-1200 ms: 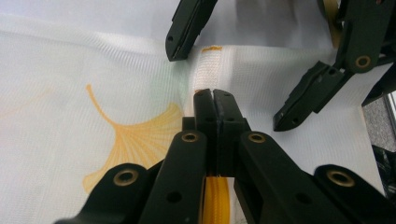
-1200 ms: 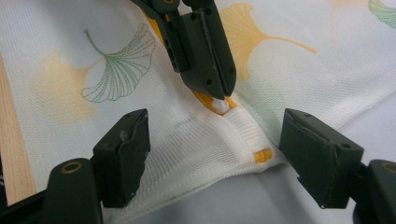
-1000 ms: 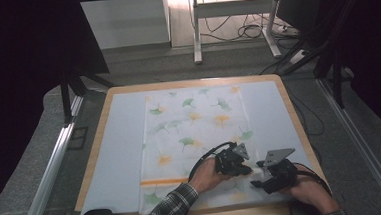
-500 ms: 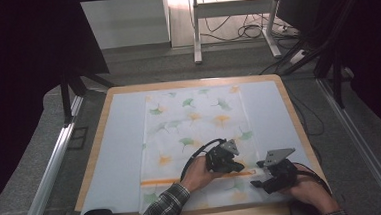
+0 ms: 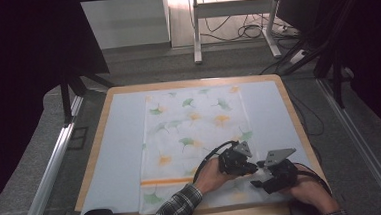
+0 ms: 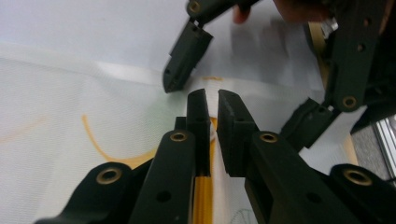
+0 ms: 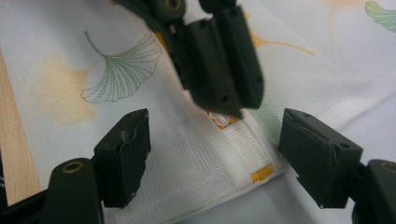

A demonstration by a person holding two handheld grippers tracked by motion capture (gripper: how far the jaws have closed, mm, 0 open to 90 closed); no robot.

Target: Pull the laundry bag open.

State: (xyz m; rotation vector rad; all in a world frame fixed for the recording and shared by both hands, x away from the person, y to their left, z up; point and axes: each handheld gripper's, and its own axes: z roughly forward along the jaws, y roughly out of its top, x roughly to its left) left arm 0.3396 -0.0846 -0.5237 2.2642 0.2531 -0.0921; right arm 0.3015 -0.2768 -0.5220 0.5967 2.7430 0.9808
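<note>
Wood-rimmed counter (image 5: 100, 158), near right corner: left tongs (image 5: 244, 165) nearly closed, pinching white ginkgo-print cloth (image 5: 195, 132) hem; right tongs (image 7: 212, 154) wide open, empty, probably gripping next.

Crowded near edge, open far desk

We see the left hand-held gripper (image 5: 249, 166) just beside the right hand-held gripper (image 5: 261, 179), blocking passage between them; the cloth (image 5: 195, 132) lies flat, and the desk (image 5: 115, 137) beyond stays open.

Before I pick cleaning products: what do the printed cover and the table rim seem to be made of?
The cover looks like thin woven or knit fabric, matte and slightly sheer: a fine mesh texture shows, and a stitched white hem. Fibre type can't be told. The table rim looks like pale wood or wood laminate, smooth with faint grain.
</note>
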